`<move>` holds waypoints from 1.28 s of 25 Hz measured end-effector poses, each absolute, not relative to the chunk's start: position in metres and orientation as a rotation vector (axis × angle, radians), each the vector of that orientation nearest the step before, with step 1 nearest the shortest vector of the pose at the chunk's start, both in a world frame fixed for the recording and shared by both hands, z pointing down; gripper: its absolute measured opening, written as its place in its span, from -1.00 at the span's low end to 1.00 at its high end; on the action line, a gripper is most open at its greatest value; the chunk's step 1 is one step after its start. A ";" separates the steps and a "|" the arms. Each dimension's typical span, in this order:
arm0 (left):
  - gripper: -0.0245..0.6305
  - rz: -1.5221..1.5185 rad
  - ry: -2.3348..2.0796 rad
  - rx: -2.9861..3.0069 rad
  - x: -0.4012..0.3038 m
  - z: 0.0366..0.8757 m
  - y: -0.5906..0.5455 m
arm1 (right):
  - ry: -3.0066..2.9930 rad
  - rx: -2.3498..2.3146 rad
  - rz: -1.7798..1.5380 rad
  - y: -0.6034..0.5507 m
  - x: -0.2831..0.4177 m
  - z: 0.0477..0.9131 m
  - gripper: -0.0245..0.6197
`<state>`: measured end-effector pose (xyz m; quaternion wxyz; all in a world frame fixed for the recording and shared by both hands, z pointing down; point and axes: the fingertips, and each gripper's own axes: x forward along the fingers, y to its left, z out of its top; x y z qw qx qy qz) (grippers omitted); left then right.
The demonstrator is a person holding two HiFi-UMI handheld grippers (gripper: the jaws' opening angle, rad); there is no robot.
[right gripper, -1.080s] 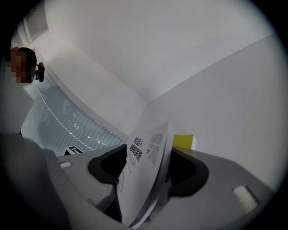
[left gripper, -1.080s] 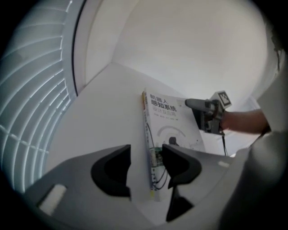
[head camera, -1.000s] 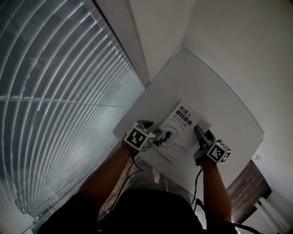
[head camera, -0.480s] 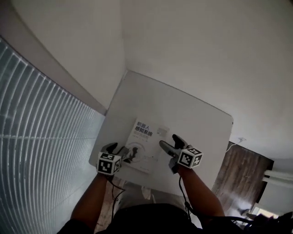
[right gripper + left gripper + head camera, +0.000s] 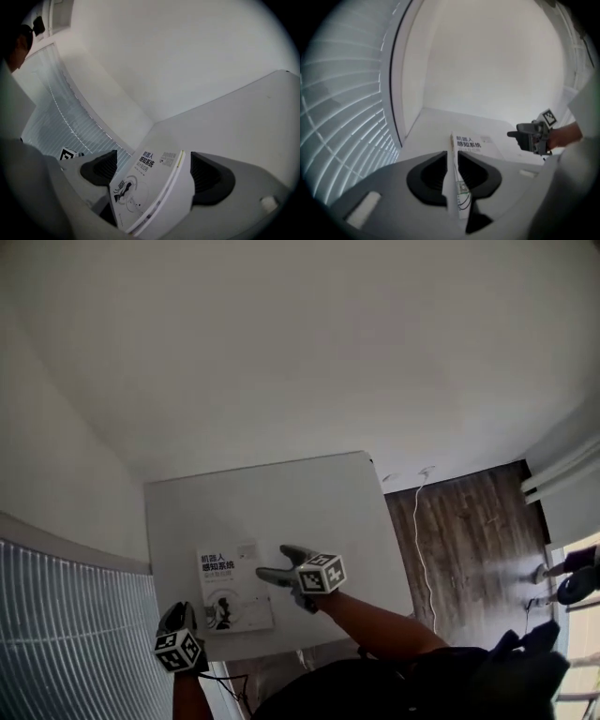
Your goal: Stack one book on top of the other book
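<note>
**Two books, one stack, two grippers**

One white rectangular table (image 5: 309,493). Near its front-left corner, two books: a white paperback with black cover drawing (image 5: 232,594) lies flat on a second white book (image 5: 247,547), only its corner showing. My left gripper (image 5: 176,613), beside the stack: jaws closing, narrow gap, gripping nothing. My right gripper (image 5: 273,562): jaws opening wide, stack's edge between them.
</note>
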<state>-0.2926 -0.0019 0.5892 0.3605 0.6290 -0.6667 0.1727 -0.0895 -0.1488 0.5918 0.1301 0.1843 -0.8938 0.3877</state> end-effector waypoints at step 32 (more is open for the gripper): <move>-0.92 0.334 -1.778 2.052 -0.168 0.477 -0.057 | -2.954 1.077 0.910 -0.158 0.132 0.467 -0.92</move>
